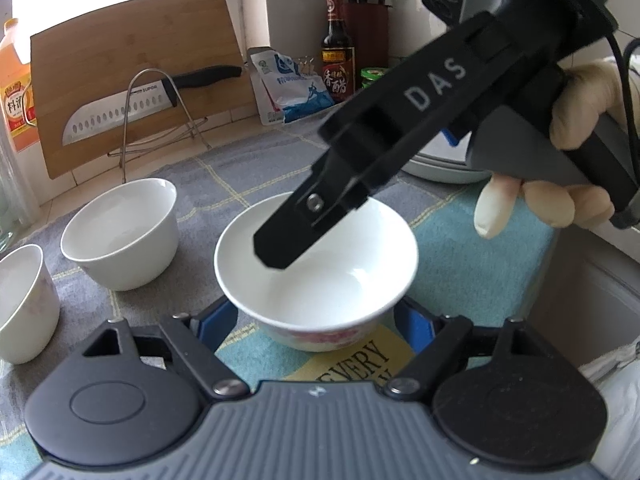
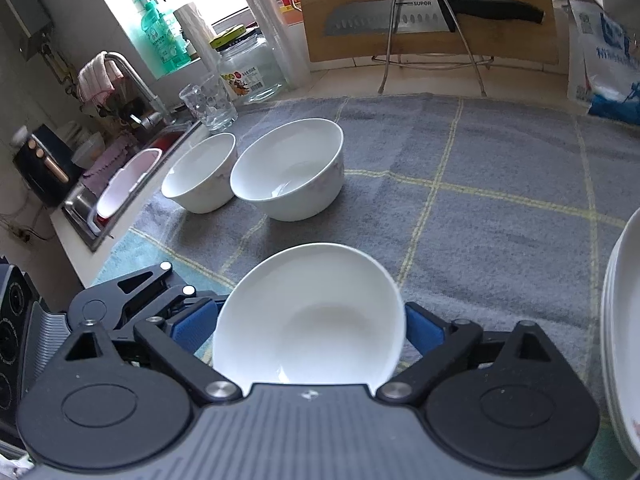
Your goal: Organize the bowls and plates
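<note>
Both grippers flank one white bowl: left gripper clasps it; right gripper stands released.

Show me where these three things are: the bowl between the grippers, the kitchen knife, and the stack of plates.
bowl (image 2: 316,320): right wrist view, inner white wall.
kitchen knife (image 1: 116,110): left wrist view, middle of the steel blade.
stack of plates (image 2: 622,320): right wrist view, outer rim at the right edge.

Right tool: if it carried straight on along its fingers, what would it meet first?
The white bowl already sits between the right tool's blue pads. Past it, probably the grey checked cloth; depth is unclear.
</note>
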A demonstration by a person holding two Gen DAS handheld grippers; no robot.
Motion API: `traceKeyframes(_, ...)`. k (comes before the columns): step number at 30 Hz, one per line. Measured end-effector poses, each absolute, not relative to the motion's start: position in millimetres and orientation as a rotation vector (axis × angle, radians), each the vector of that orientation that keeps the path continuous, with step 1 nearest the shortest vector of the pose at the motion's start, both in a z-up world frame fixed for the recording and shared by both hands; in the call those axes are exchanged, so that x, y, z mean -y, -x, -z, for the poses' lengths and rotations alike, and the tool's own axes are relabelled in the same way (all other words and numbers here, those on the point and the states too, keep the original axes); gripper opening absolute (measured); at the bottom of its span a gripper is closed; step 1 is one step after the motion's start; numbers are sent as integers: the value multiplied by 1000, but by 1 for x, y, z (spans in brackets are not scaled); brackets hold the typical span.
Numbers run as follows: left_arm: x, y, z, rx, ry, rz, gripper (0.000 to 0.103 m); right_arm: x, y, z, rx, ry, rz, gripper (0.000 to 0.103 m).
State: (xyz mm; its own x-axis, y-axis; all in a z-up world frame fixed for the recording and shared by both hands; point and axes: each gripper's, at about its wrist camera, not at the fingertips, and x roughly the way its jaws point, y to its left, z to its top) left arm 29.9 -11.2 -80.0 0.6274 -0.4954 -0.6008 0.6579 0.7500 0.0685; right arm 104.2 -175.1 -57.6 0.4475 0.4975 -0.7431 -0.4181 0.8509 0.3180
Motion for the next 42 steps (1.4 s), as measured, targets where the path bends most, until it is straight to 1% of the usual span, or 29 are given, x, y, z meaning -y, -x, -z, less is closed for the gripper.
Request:
traceKeyframes(5, 2, -22, 76, -598, -287, 677, 87, 176, -98, 30, -845, 5, -527, 103)
traceKeyframes(7, -4, -19, 74, -611, -283, 664, 90, 175, -96, 16, -778, 71, -482, 103)
traceKeyframes(9, -10, -16, 72, -616, -287, 652, 90, 172, -96, 6, -704, 145, -422, 103)
traceKeyframes(13, -23, -12, 67, -617, -290, 622, 91, 161, -97, -2, -593, 281, -318, 103)
traceKeyframes(15, -30, -10, 65, -616, -276, 606, 92, 159, -106, -1, -618, 286, -324, 103)
traceKeyframes(18, -40, -12, 63, -616, -257, 573, 92, 152, -122, 4, -735, 213, -433, 103)
traceKeyframes(20, -48, -14, 60, -610, -241, 549, 92, 145, -129, 10, -777, 195, -460, 103)
traceKeyframes(23, -58, -19, 57, -591, -231, 503, 92, 130, -136, 14, -776, 229, -431, 103)
traceKeyframes(28, -77, -38, 53, -559, -203, 431, 93, 121, -155, 12, -782, 190, -406, 103)
traceKeyframes(32, -86, -59, 54, -539, -190, 393, 94, 112, -170, 11, -800, 230, -396, 103)
traceKeyframes(35, -86, -71, 56, -536, -170, 393, 94, 102, -179, 10, -835, 271, -448, 103)
traceKeyframes(42, -78, -91, 69, -559, -176, 394, 94, 83, -191, 16, -848, 304, -483, 102)
